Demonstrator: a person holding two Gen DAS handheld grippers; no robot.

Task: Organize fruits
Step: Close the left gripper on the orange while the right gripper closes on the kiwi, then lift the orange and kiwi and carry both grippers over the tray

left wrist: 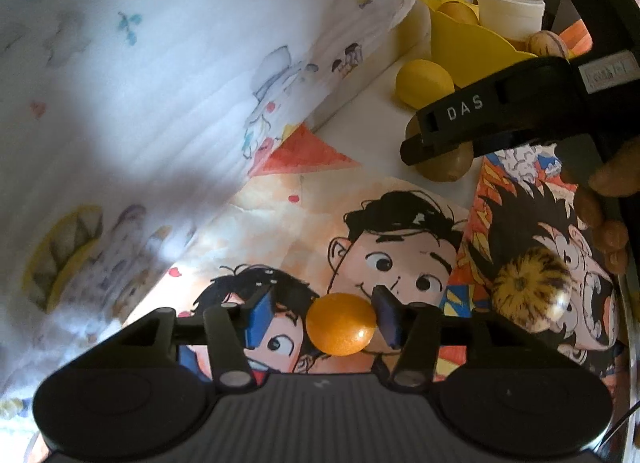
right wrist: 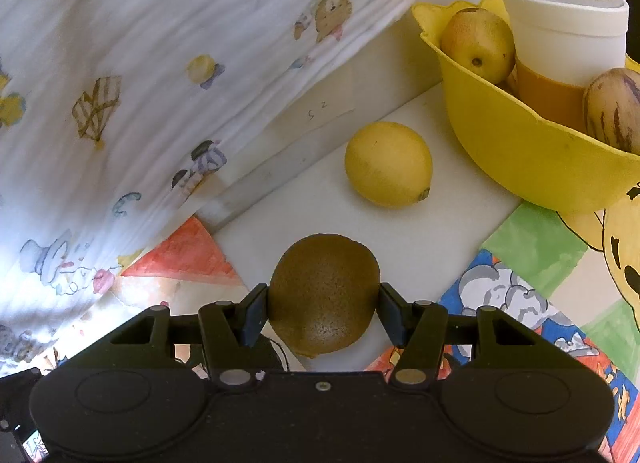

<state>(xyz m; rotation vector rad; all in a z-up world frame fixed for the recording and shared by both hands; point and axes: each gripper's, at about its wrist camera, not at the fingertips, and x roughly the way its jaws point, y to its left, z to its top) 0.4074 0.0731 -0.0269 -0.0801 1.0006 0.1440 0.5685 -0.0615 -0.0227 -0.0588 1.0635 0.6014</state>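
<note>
A small orange fruit (left wrist: 341,323) lies on the cartoon-printed table cover between the fingers of my left gripper (left wrist: 320,319). The jaws stand open: the left pad is clear of the fruit and the right pad sits at its edge. My right gripper (right wrist: 320,315) is shut on a brown kiwi (right wrist: 324,295), with a pad pressed on each side, low over the white board (right wrist: 420,231). A lemon (right wrist: 388,163) lies beyond the kiwi. A yellow bowl (right wrist: 520,151) at the right holds a yellowish pear-like fruit (right wrist: 478,43) and a striped fruit (right wrist: 612,107).
A round yellow-and-brown striped fruit (left wrist: 530,289) lies to the right of the orange. A white jar (right wrist: 564,23) stands inside or behind the bowl. A printed white cloth (right wrist: 160,63) hangs along the left. A hand's fingers (left wrist: 608,191) show at the right edge.
</note>
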